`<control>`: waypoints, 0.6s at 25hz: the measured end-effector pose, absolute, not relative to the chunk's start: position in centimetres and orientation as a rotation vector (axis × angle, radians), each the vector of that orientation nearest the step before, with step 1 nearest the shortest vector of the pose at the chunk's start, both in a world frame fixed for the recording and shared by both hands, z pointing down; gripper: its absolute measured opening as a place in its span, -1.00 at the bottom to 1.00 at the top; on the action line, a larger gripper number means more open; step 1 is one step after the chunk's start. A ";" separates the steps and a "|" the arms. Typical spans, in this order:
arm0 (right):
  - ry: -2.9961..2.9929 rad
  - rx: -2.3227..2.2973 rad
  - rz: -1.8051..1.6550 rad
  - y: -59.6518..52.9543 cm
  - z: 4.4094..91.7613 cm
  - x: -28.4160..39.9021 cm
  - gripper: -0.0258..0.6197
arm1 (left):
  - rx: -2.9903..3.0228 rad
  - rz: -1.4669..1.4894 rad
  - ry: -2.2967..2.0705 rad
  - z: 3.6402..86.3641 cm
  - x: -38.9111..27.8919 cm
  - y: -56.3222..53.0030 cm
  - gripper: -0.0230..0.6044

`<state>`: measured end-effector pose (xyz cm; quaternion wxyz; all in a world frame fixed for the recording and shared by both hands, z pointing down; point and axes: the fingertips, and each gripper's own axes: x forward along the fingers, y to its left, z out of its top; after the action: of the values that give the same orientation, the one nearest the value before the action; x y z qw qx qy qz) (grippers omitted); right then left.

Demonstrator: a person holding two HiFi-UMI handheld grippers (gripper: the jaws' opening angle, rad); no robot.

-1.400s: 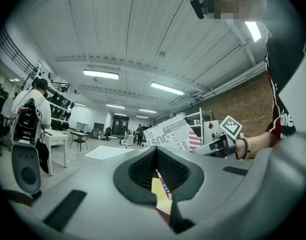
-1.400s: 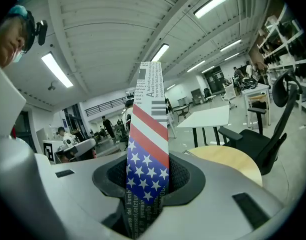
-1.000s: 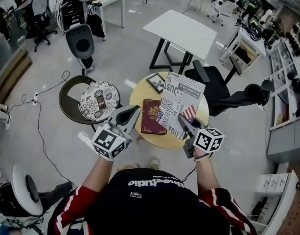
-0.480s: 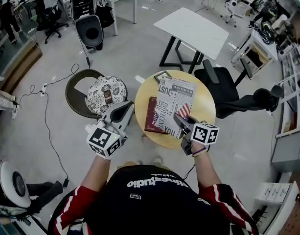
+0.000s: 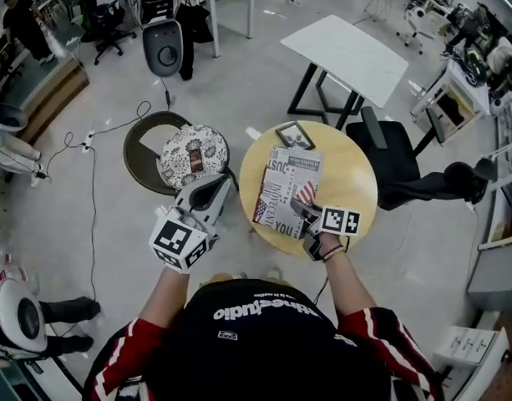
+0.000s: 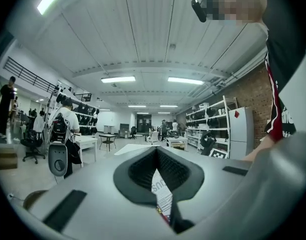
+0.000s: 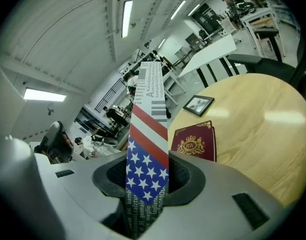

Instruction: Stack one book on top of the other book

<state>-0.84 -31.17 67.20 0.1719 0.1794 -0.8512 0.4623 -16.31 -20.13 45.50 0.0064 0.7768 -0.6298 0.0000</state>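
My right gripper [image 5: 300, 210] is shut on the near edge of a white printed book with a stars-and-stripes flag [image 5: 287, 189]. It holds that book low over the round wooden table [image 5: 347, 182]. In the head view the white book covers the maroon book almost fully. In the right gripper view the maroon book with a gold crest [image 7: 195, 141] lies flat on the table, just beyond and beside the flag book [image 7: 148, 134] clamped in my right gripper [image 7: 148, 171]. My left gripper [image 5: 221, 187] hangs off the table's left edge, its jaws together and empty [image 6: 156, 150].
A small framed picture [image 5: 294, 134] lies at the table's far side. A stool with a patterned cushion [image 5: 193, 155] stands to the left, and a black office chair [image 5: 402, 170] to the right. A white table [image 5: 352, 55] is behind. A cable runs over the floor at left.
My right gripper has come down with the white book, which now covers the maroon book that showed beside it before. The left gripper has drifted slightly and stays empty.
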 end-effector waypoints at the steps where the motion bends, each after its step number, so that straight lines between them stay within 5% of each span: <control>1: -2.396 0.503 1.325 -31.2 67.9 -1.0 -0.39 | 2.424 0.007 -1.978 45.5 -16.4 -20.0 -0.88; 15: -2.194 0.427 1.559 -31.8 73.5 -3.2 -0.39 | 2.348 0.019 -2.052 45.9 -17.5 -20.3 -0.88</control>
<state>-3.25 -31.83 73.47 0.2068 0.1533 -0.7877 0.5598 -17.52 -20.30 45.90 0.0115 0.7530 -0.6579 0.0062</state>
